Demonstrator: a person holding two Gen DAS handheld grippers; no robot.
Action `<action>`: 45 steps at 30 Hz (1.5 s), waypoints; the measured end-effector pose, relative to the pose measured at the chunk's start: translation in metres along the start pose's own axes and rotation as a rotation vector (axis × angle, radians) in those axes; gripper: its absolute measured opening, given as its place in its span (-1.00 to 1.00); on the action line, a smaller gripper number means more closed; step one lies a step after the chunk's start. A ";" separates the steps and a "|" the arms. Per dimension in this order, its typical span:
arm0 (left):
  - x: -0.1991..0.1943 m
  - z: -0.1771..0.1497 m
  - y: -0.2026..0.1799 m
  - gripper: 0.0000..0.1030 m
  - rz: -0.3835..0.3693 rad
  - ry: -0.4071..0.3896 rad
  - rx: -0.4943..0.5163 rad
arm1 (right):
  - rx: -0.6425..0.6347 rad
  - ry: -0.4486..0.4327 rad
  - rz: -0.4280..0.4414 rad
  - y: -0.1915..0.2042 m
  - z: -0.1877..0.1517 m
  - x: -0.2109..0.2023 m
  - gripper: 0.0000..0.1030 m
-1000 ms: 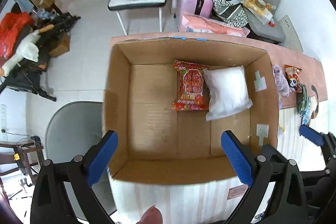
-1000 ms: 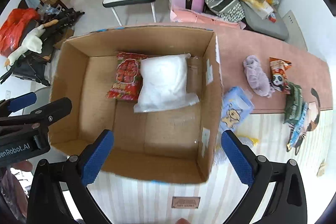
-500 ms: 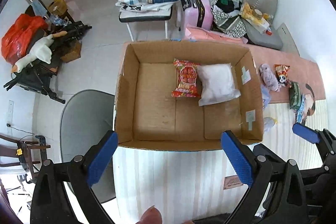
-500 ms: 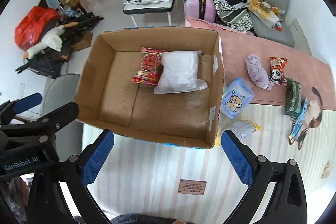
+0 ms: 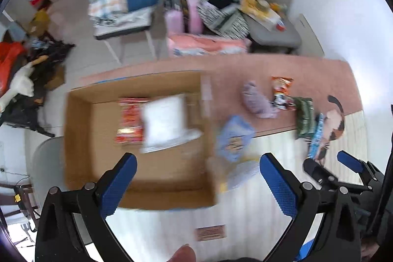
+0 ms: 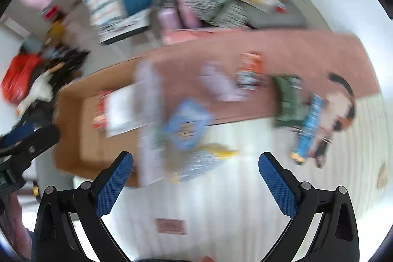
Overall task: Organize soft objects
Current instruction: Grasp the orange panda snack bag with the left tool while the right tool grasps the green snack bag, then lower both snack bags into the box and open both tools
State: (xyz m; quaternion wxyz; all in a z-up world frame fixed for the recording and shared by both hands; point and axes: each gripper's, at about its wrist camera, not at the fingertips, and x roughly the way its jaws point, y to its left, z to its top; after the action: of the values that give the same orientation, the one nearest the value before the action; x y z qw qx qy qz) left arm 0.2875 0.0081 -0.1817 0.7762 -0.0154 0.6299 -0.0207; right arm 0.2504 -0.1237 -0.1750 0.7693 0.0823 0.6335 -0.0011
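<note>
Both views are motion-blurred. An open cardboard box (image 5: 78, 139) (image 6: 73, 114) holds a red snack bag (image 5: 129, 119) and a white soft pack (image 5: 167, 122). Right of the box lie a light blue pack (image 5: 233, 139) (image 6: 186, 127), a silvery yellow pack (image 6: 196, 161), a lilac plush (image 5: 258, 102) (image 6: 221, 85), an orange panda bag (image 5: 282, 92) (image 6: 250, 70), a green bag (image 5: 304, 117) (image 6: 287, 100) and a blue packet (image 6: 307, 129). My left gripper (image 5: 196, 183) is open and empty, above the box's near right corner. My right gripper (image 6: 196, 183) is open and empty, above the striped mat near the silvery pack.
The table has a pink cloth (image 5: 294, 70) at the back and a striped mat (image 6: 233, 200) in front with a cat picture (image 6: 341, 109). A small label (image 5: 210, 232) lies on the mat. Chairs, a pink suitcase (image 5: 181, 14) and bags stand behind.
Both views have swung to the right: the box has shifted left in frame and the loose soft items on the table have come toward the middle. Both grippers remain open.
</note>
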 end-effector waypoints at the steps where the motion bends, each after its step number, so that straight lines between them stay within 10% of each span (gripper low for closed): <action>1: 0.016 0.013 -0.022 0.99 -0.005 0.026 0.012 | 0.034 0.009 -0.022 -0.024 0.009 0.007 1.00; 9: 0.129 0.091 -0.129 0.99 -0.070 0.221 0.093 | 0.193 0.129 -0.038 -0.151 0.072 0.084 1.00; 17: 0.228 0.128 -0.187 0.93 -0.071 0.405 0.160 | 0.186 0.262 -0.014 -0.175 0.098 0.164 0.82; 25: 0.277 0.125 -0.213 -0.05 -0.068 0.532 0.196 | 0.171 0.338 -0.001 -0.177 0.095 0.201 0.72; 31: 0.250 0.118 -0.213 -0.18 -0.065 0.463 0.209 | 0.161 0.356 -0.025 -0.165 0.095 0.211 -0.34; 45: 0.065 0.064 -0.103 -0.21 -0.167 0.160 0.129 | 0.046 0.167 0.068 -0.062 0.054 0.088 -0.39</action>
State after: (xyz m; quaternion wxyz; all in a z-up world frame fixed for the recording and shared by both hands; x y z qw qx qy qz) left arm 0.3619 -0.0983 -0.2270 0.7184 -0.0163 0.6837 -0.1270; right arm 0.3138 -0.1823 -0.2587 0.7115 0.1213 0.6920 0.0172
